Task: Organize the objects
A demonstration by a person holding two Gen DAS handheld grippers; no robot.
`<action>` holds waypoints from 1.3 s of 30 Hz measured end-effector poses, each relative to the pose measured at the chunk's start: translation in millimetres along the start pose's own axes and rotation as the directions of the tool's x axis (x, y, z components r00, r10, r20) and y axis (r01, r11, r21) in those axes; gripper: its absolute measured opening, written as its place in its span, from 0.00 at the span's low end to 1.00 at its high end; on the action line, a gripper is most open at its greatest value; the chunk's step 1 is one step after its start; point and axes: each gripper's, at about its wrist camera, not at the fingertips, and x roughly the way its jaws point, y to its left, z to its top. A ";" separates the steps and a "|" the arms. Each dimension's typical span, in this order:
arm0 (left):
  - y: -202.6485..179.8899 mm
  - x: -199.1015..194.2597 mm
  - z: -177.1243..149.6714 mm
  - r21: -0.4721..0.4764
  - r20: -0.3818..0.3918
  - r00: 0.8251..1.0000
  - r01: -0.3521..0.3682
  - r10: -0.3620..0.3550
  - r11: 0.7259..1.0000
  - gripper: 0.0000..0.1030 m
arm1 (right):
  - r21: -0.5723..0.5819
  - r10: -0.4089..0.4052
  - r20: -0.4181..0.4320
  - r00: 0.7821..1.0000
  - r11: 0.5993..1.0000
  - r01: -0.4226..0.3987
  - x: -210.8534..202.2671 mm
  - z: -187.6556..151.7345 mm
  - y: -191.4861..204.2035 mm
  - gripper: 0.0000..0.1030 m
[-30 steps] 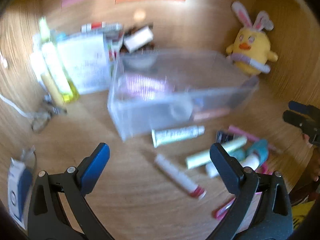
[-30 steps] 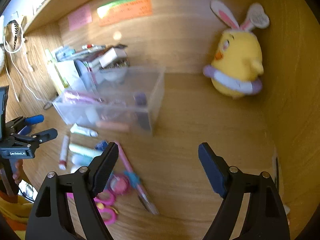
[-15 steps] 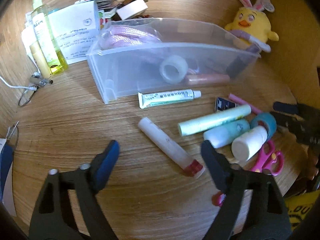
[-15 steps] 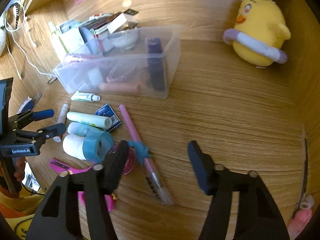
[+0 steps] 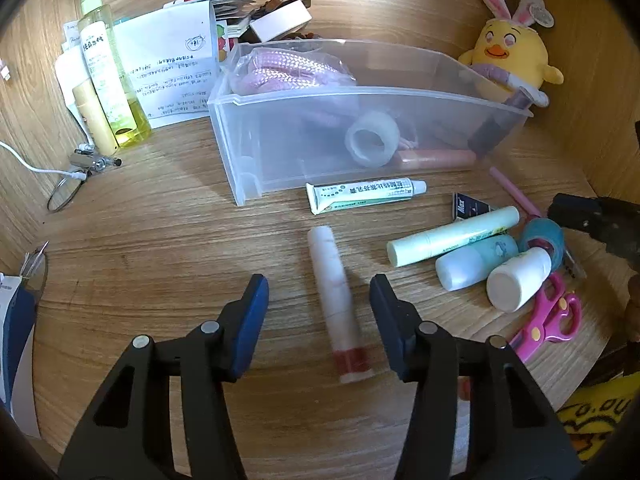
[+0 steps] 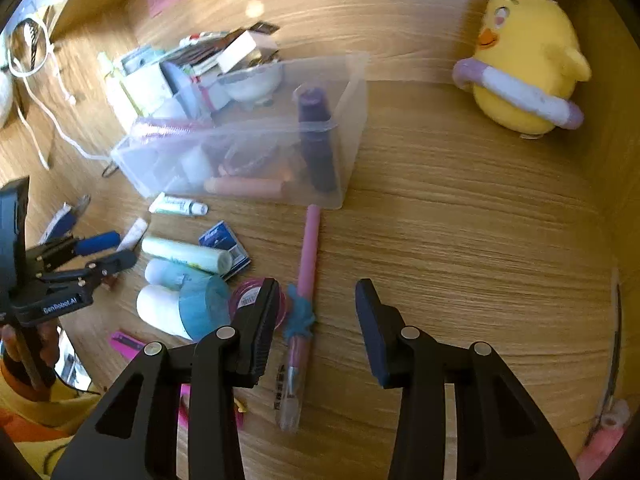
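My left gripper (image 5: 318,300) is open, its jaws on either side of a white stick with a red end (image 5: 336,300) lying on the wooden desk. A clear plastic bin (image 5: 360,120) stands beyond it, holding a tape roll, pink cord and a peach tube. A green-white ointment tube (image 5: 364,196) lies in front of the bin. My right gripper (image 6: 318,312) is open over a pink pen (image 6: 306,280), which lies just inside its left finger. The bin (image 6: 256,152) is ahead of it to the left.
A pale green tube (image 5: 452,236), two white bottles (image 5: 516,280), blue tape (image 5: 544,236) and pink scissors (image 5: 548,324) lie at the right. A yellow chick plush (image 5: 508,56) sits in the back corner. Bottles and papers (image 5: 120,72) stand at the back left.
My left gripper has moved down and forward, so the white stick now lies between its jaws. My right gripper has lowered over the pink pen. Both have narrowed a little.
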 end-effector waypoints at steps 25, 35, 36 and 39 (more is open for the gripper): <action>4.0 -20.1 6.9 -0.006 0.081 0.996 0.029 -0.029 1.000 0.14 | -0.038 -0.034 0.081 0.996 0.999 0.038 -23.7 3.8 18.7 0.12; -6.0 -55.3 58.5 0.000 0.241 0.961 0.138 -0.134 0.990 0.14 | -0.063 -0.020 0.221 0.975 0.997 0.035 -60.8 36.4 29.4 0.12; -6.9 -56.0 63.3 0.003 0.249 0.958 0.146 -0.142 0.989 0.14 | -0.069 -0.014 0.232 0.973 0.997 0.031 -62.0 41.3 31.5 0.12; -13.6 -55.6 80.3 0.013 0.263 0.947 0.185 -0.182 0.983 0.14 | -0.089 0.005 0.253 0.967 0.996 0.018 -64.6 50.7 35.3 0.12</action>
